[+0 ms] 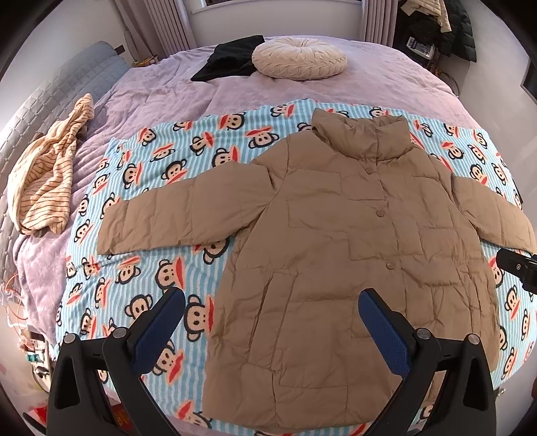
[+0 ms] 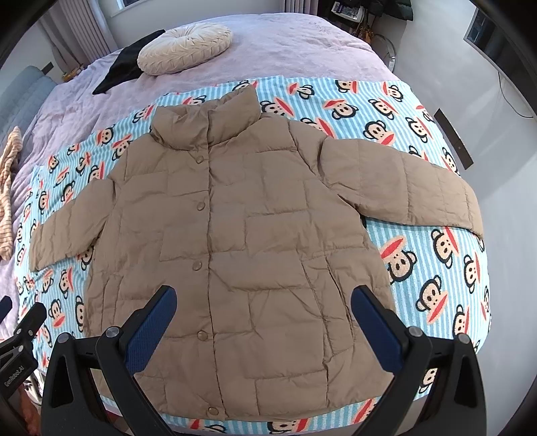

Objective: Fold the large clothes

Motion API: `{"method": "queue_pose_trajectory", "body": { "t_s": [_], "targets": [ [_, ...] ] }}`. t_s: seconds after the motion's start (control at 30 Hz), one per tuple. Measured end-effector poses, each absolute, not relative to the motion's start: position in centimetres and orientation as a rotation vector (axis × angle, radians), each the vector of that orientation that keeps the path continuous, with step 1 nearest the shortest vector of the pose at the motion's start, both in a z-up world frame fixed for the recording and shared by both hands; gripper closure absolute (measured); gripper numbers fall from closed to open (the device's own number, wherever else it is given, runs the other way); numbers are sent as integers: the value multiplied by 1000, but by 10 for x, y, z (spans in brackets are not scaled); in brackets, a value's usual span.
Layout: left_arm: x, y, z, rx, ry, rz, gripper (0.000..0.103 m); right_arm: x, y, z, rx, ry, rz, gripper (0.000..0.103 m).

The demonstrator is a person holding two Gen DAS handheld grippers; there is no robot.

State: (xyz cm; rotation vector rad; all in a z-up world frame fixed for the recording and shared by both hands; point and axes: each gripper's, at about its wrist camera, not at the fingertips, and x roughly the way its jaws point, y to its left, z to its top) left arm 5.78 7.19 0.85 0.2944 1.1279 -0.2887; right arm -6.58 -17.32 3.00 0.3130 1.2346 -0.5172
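Soft, even daylight from the far window (image 1: 278, 5), sharp focus (strong fisheye bending at edges).

This is a bedroom in a home. A wide bed (image 1: 386, 84) under a lilac quilted cover fills most of both views, with a round cream cushion (image 1: 298, 57) near its far end and a monkey-print striped blanket (image 1: 141, 255) spread across it. Curtains (image 1: 164, 26) hang beside a window at the back wall, dark coats (image 1: 449, 30) are piled in the far right corner, and a striped garment (image 1: 47, 177) lies crumpled at the bed's left side.
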Motion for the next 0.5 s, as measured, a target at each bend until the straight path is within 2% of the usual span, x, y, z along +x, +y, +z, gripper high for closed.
{"method": "queue_pose_trajectory", "body": {
  "t_s": [0.5],
  "targets": [
    [58,78,8,287,1127,-276,0,-63,-171,30,311,1233,-502,0]
  ]
}}
